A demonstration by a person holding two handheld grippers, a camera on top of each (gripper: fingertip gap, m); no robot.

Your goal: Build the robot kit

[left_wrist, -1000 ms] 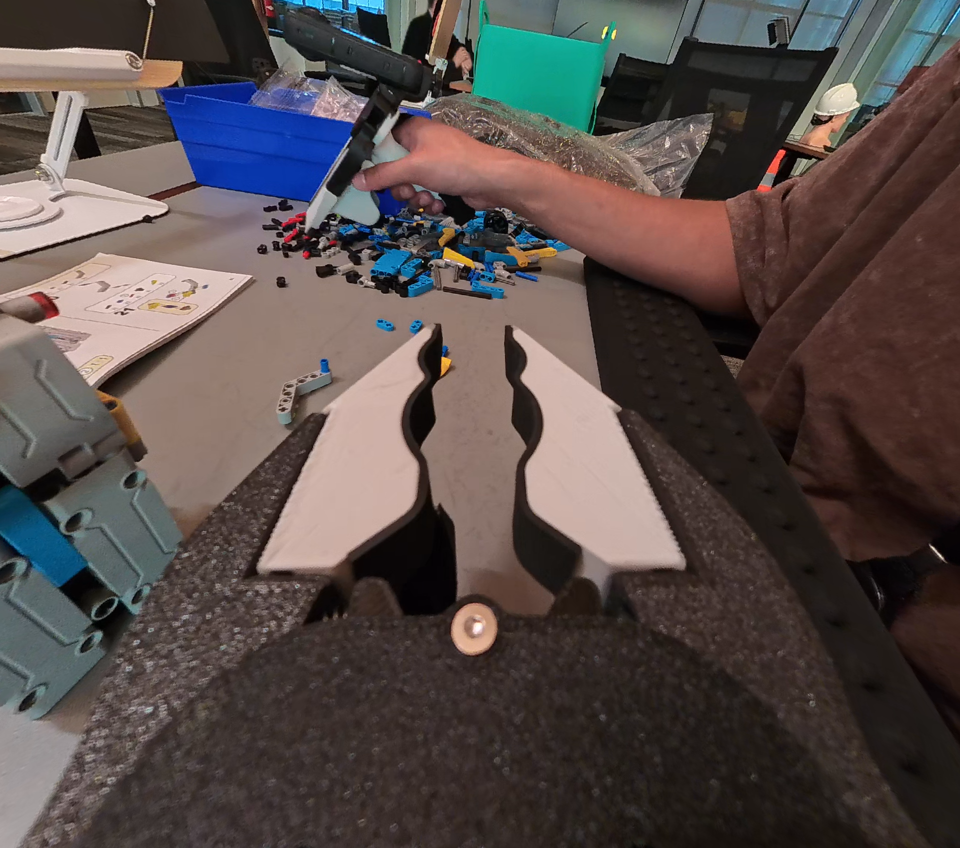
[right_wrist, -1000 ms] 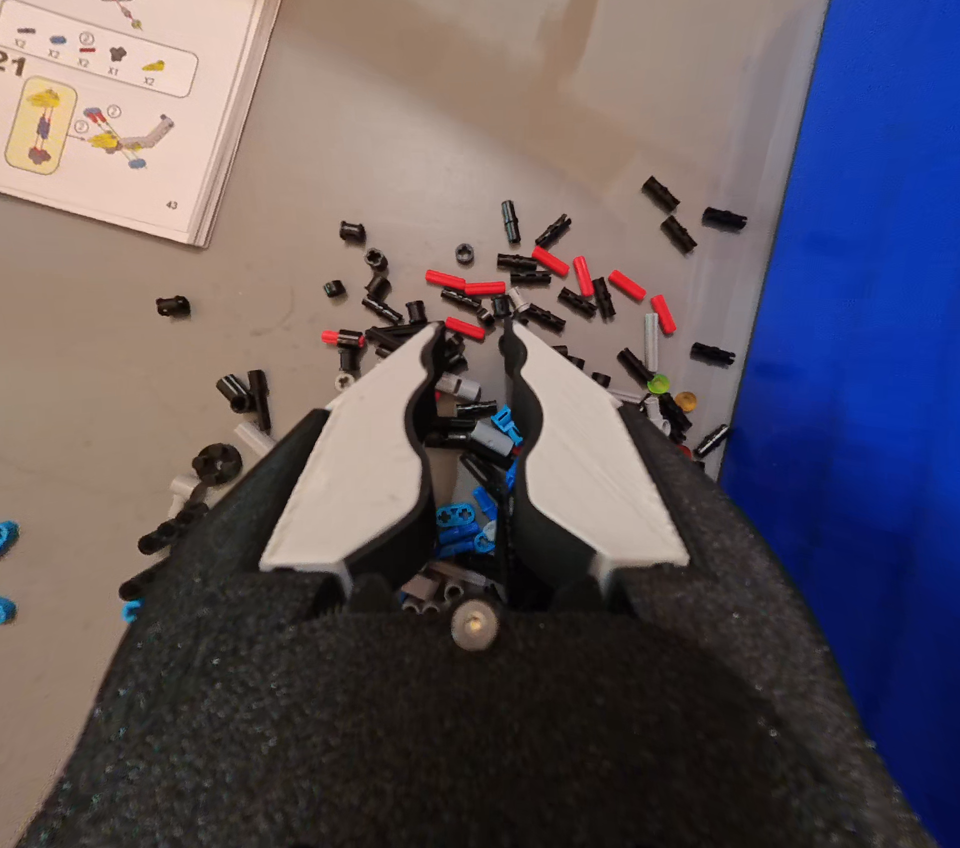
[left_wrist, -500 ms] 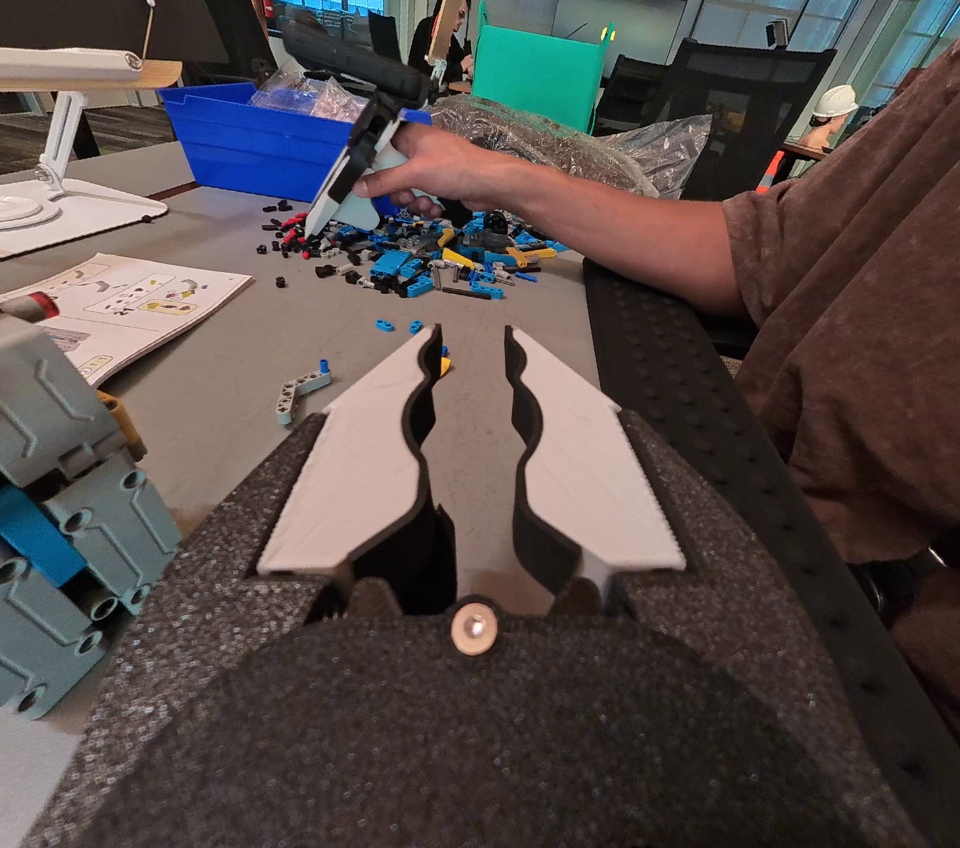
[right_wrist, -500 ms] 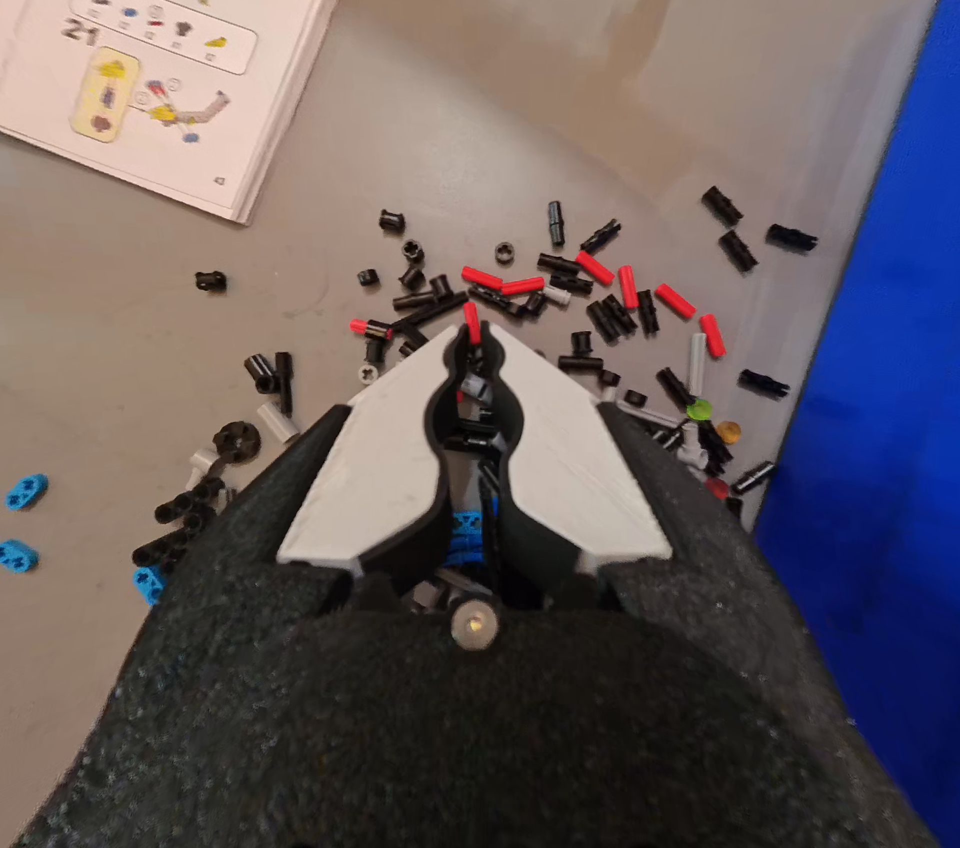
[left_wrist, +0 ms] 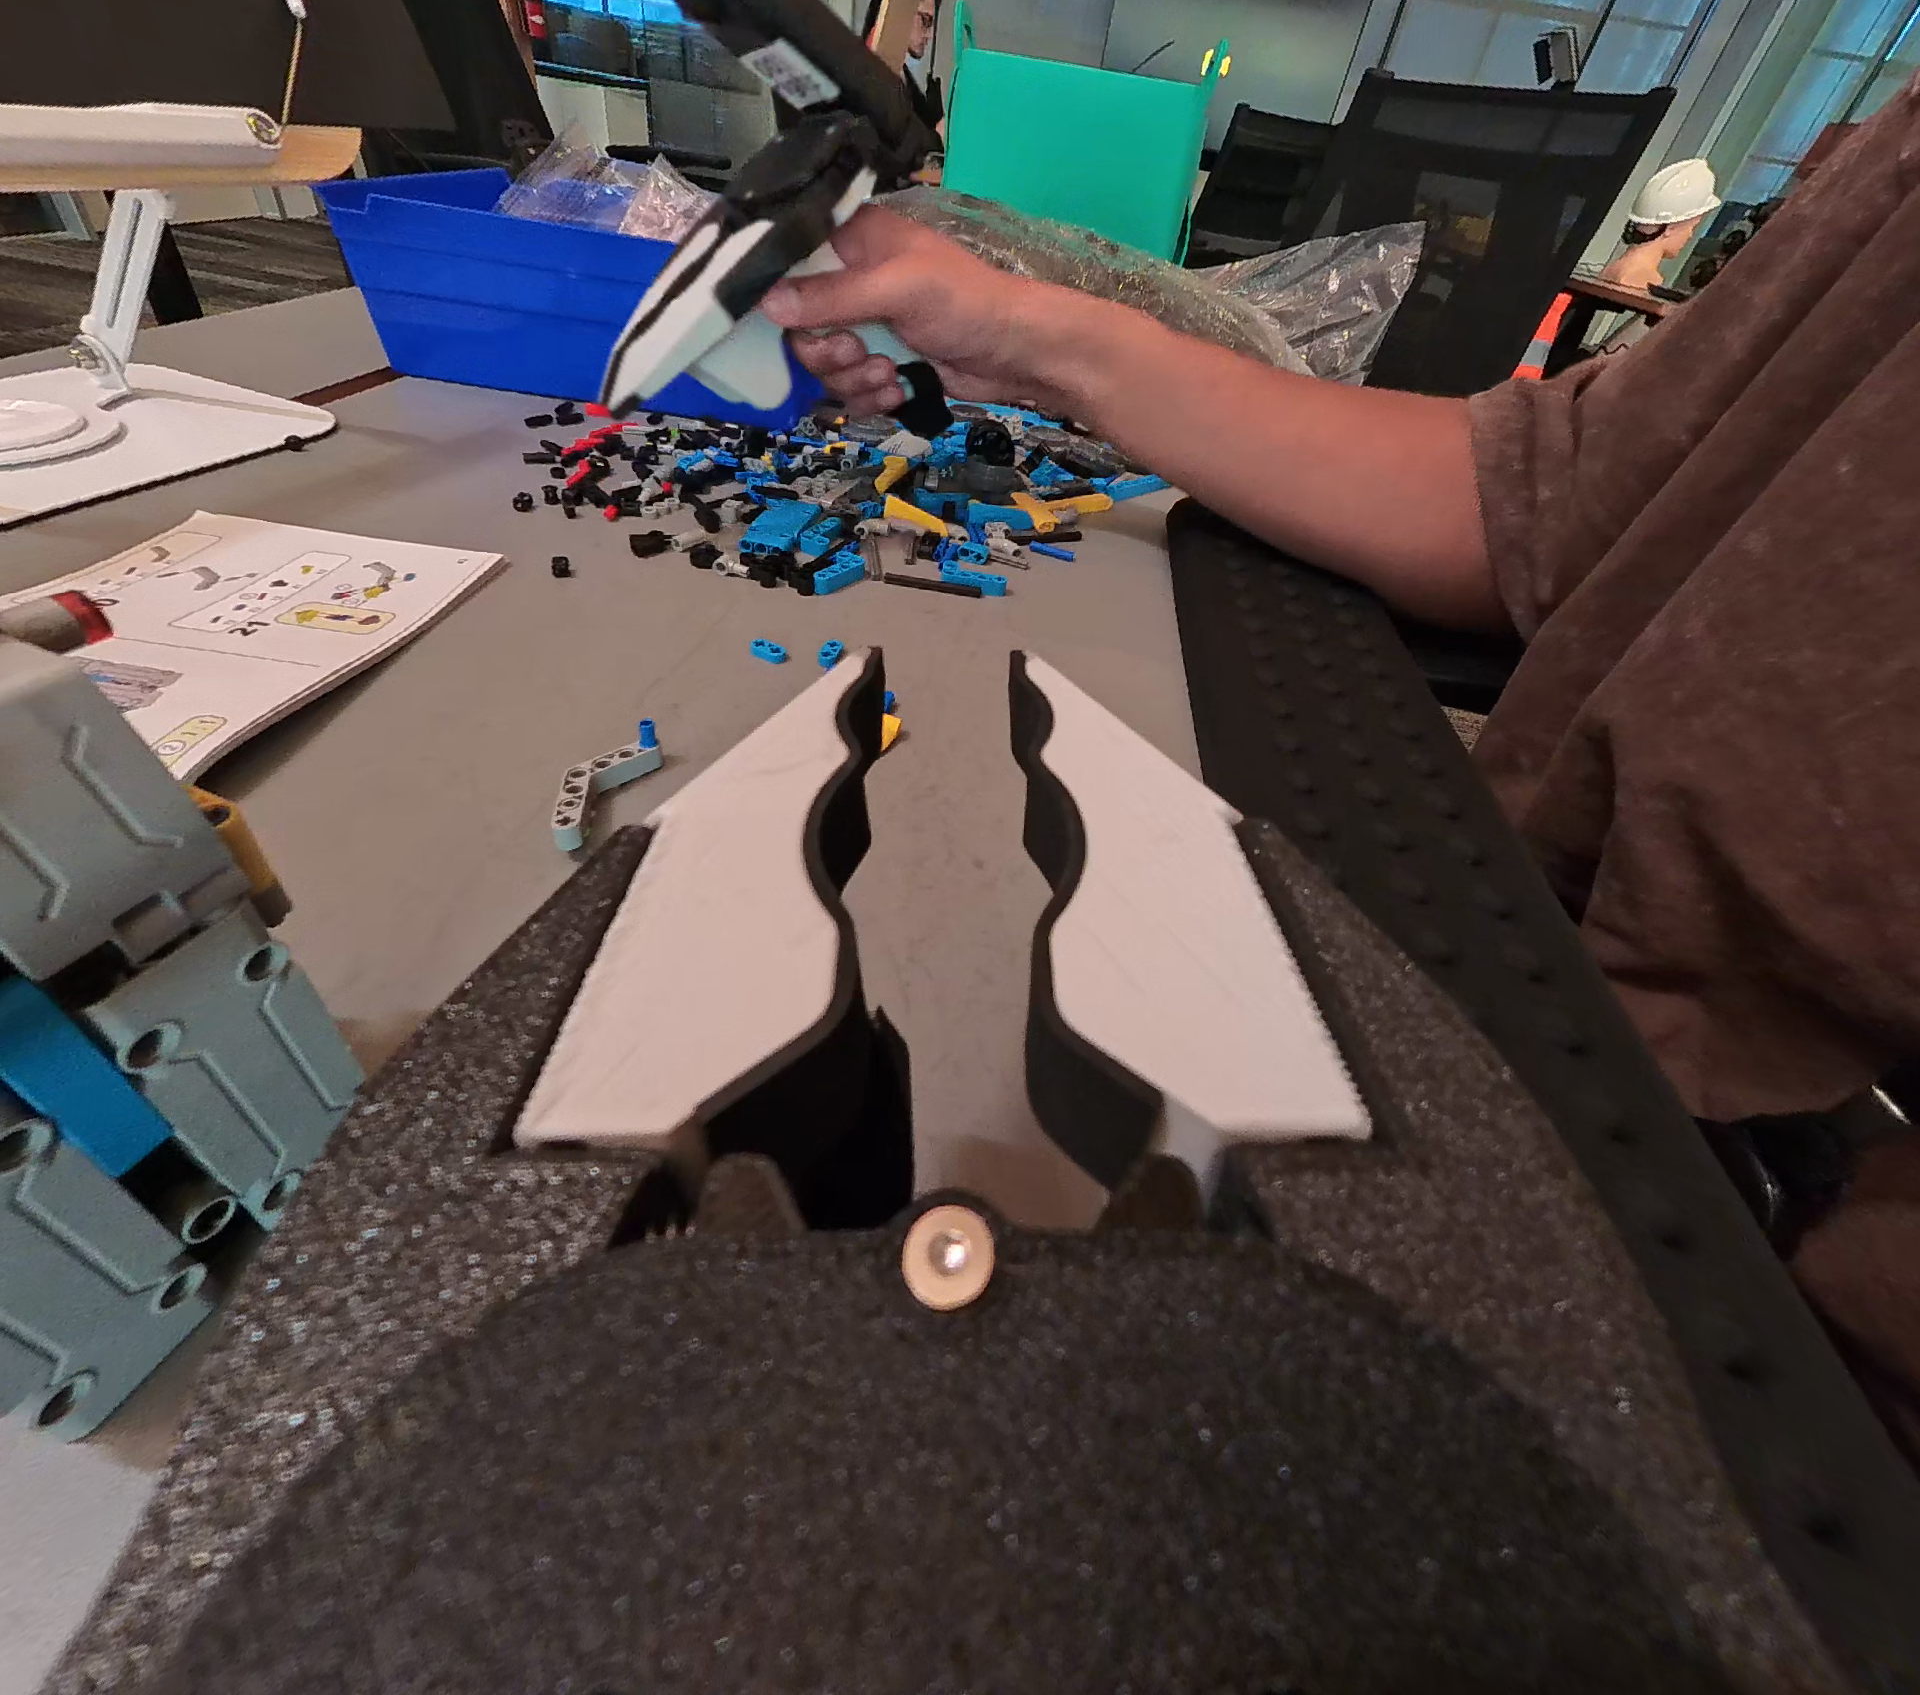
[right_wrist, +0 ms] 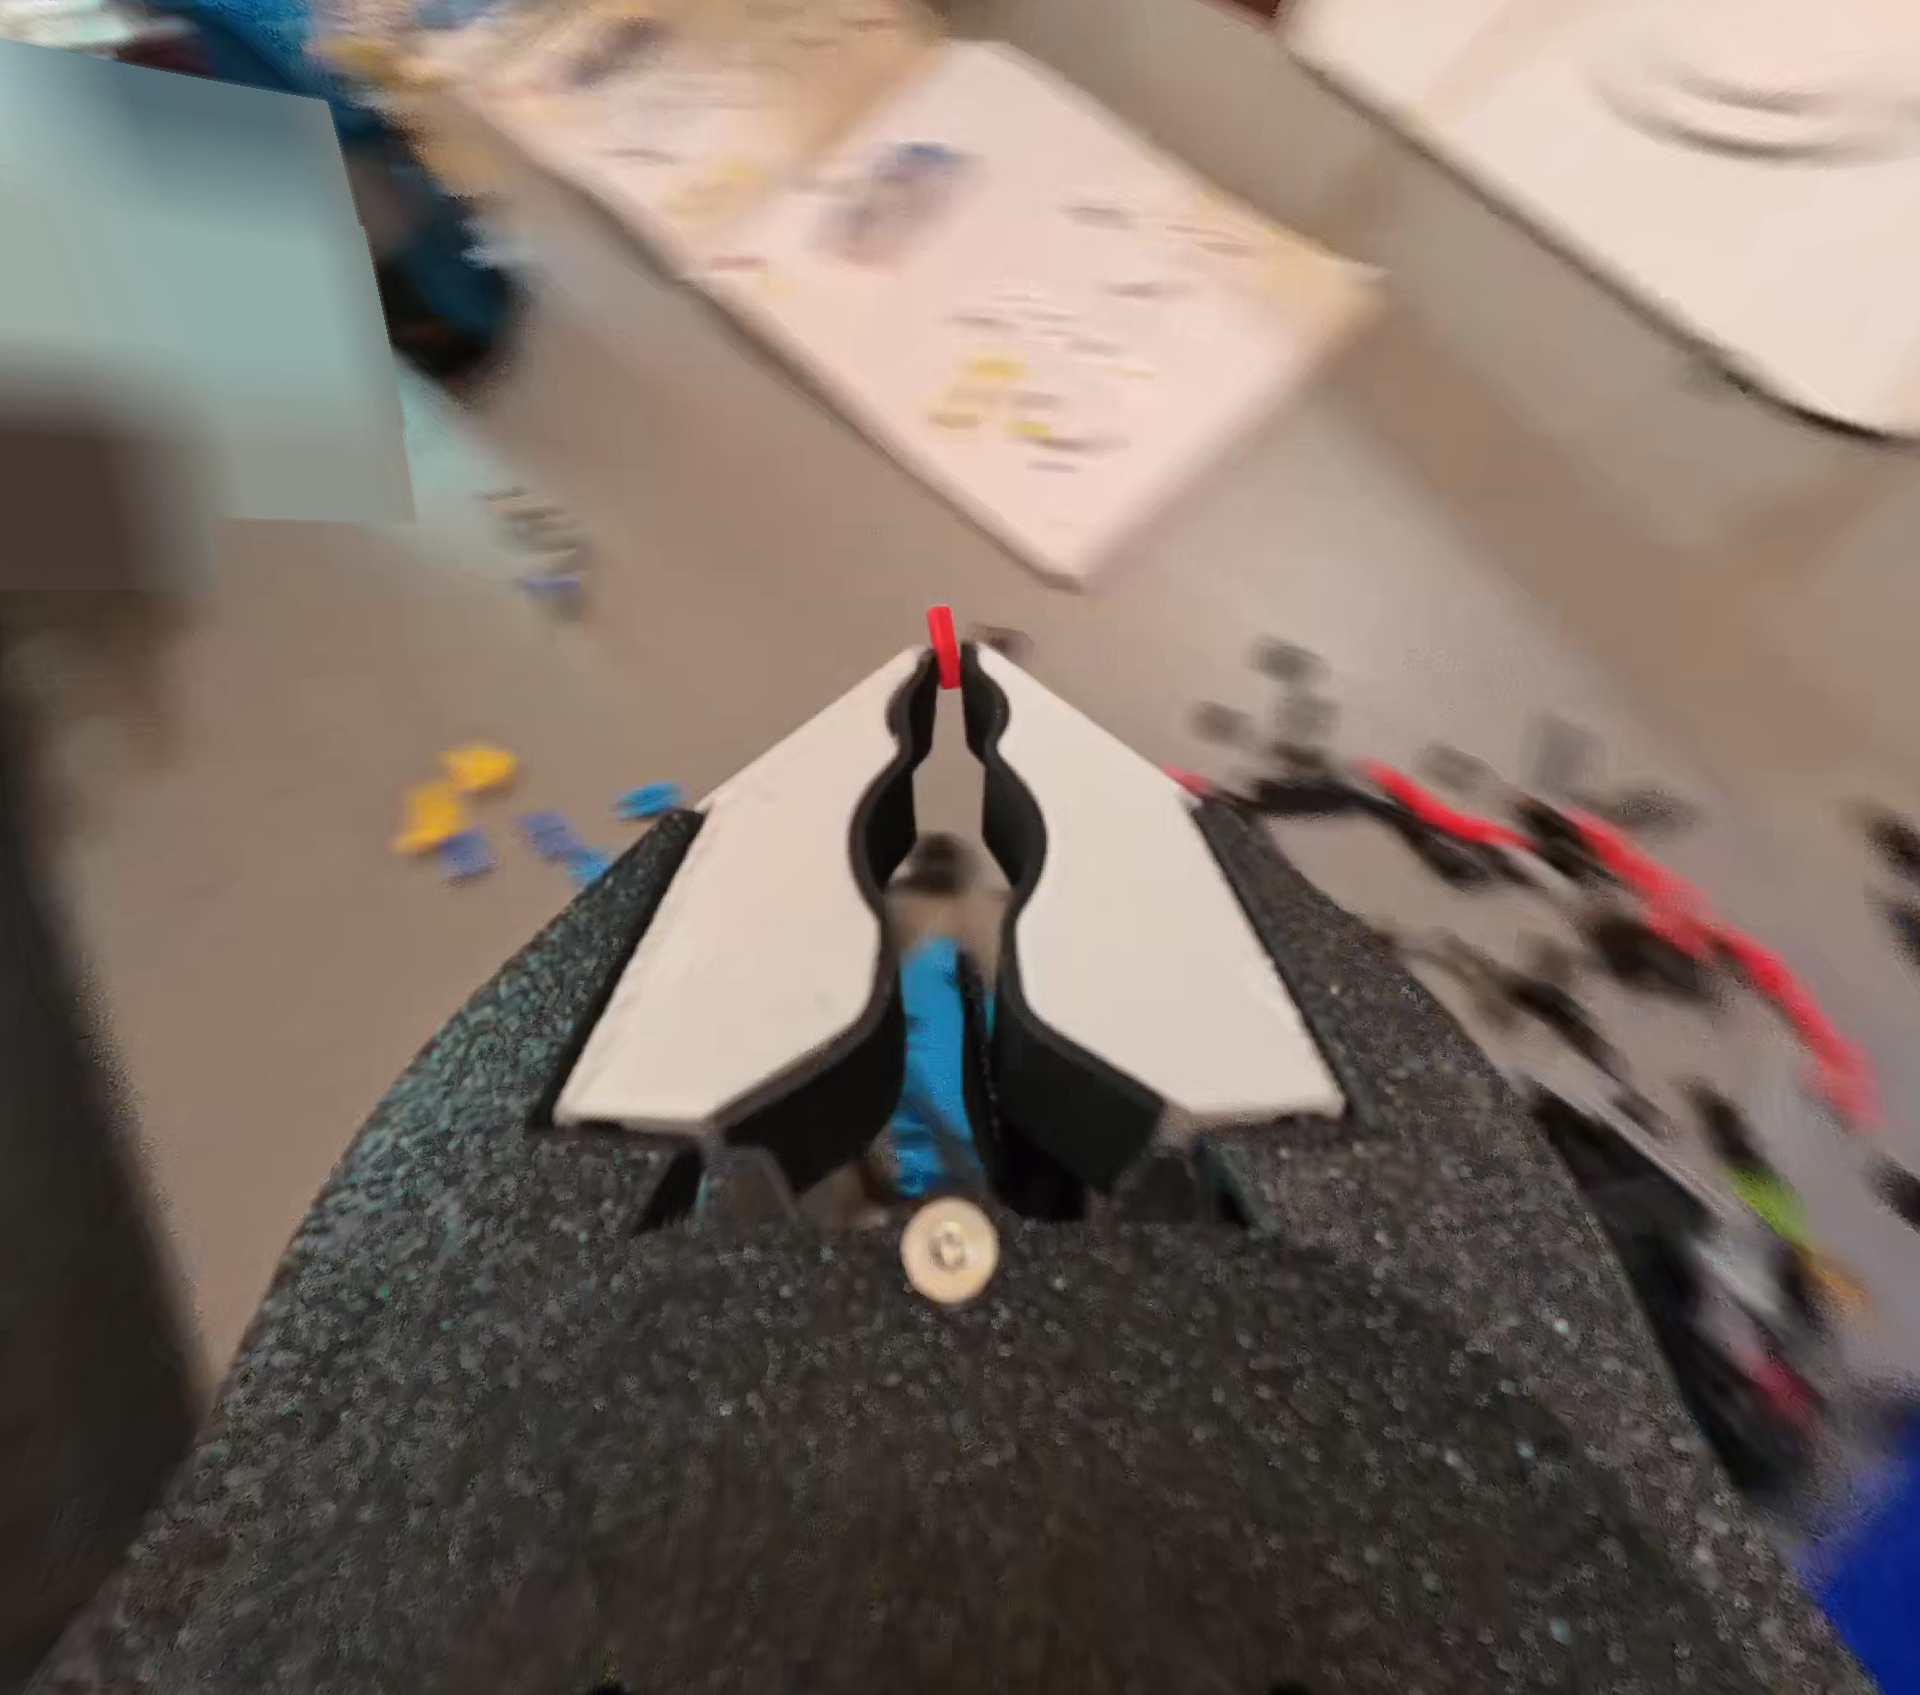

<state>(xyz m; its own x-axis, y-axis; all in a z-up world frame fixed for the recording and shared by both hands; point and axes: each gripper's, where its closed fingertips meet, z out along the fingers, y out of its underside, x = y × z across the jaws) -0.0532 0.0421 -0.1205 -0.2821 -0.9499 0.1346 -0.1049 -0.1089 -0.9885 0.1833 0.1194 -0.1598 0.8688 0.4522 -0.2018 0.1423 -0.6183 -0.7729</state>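
Grey tabletop (left_wrist: 436, 824) spreads under both my tools. My right gripper (right_wrist: 943, 658) is lifted above the scattered brick pieces (left_wrist: 831, 502), its tips pinching a small red pin (right_wrist: 941, 646) that pokes out past them. My left gripper (left_wrist: 943, 679) rests low, jaws spread and holding nothing, near a grey bent beam (left_wrist: 603, 781) and beside the instruction booklet (left_wrist: 270, 606).

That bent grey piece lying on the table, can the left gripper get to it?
Probably yes. The left gripper is open and empty, and the bent grey piece lies alone on the bare table just left of its fingertips, nothing between them.
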